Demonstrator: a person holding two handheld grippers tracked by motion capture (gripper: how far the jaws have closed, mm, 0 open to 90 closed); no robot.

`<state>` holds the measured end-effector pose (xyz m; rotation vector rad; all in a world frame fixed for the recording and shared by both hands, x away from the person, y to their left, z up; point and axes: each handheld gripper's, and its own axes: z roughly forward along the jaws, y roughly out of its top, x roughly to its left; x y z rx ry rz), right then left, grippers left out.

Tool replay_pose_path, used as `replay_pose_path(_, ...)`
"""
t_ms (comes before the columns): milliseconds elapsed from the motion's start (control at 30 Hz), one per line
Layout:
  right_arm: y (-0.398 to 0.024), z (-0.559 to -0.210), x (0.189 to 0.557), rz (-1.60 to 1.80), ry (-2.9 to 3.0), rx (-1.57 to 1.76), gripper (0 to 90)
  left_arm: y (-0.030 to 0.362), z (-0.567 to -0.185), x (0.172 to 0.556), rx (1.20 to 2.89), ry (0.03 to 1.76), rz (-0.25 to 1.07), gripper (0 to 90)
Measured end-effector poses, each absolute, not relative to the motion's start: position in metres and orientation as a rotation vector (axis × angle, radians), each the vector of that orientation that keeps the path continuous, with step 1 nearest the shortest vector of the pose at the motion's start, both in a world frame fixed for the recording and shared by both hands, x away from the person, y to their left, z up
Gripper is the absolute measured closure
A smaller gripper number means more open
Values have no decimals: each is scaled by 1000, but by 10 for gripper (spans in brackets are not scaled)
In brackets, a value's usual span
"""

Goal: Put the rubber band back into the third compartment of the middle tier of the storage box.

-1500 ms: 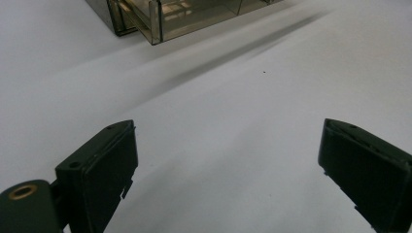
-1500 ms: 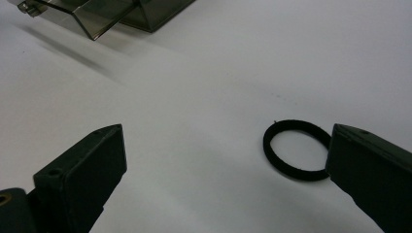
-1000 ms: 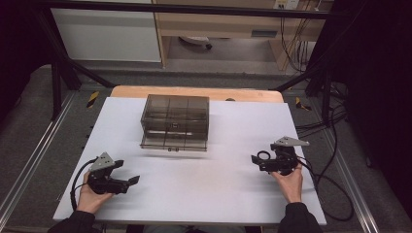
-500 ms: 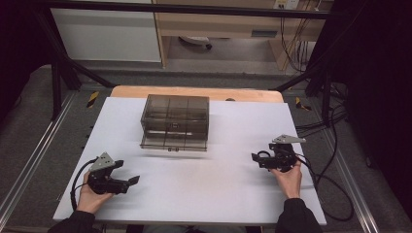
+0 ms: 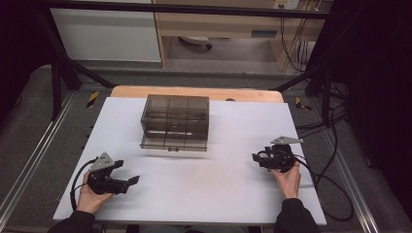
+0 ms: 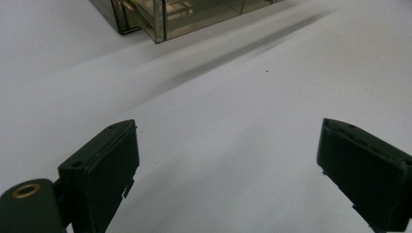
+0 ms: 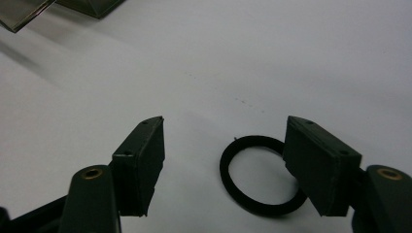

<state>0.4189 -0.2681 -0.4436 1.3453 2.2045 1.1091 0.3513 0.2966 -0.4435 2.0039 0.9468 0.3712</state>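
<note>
Near edge, high view: person's two hands come in from the bottom, each w/ a gripper resting low on the white table (image 5: 204, 194). Left gripper (image 5: 130, 180) sits at the near-left; in the left gripper view its jaws stand wide apart w/ nothing but bare table between them.

Right gripper (image 5: 256, 157) is at the near-right, jaws pointing toward table centre. Its jaws have just been closing and now stand about half apart. In the right gripper view a black ring (image 7: 260, 174) lies flat on the table between them, close against the right-hand jaw, which covers part of its rim; clear gap to the left-hand jaw. Can't tell if that jaw actually touches the ring; no squeeze on it, not lifted.

Farther back, mid-table: smoky see-through drawer box (image 5: 175, 121), well apart from both grippers. Dividers split it into compartments; lower drawer sticks out a little toward the person. Contents too dim to tell through the tinted walls. Beyond it, the wooden table edge (image 5: 145, 91).
</note>
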Motion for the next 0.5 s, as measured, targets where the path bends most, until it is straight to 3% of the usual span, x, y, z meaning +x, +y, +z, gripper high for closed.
replay_pose_path(500, -266, -448, 418, 1057, 2205, 1354, 581, 297, -444, 352, 2003, 952, 369, 82)
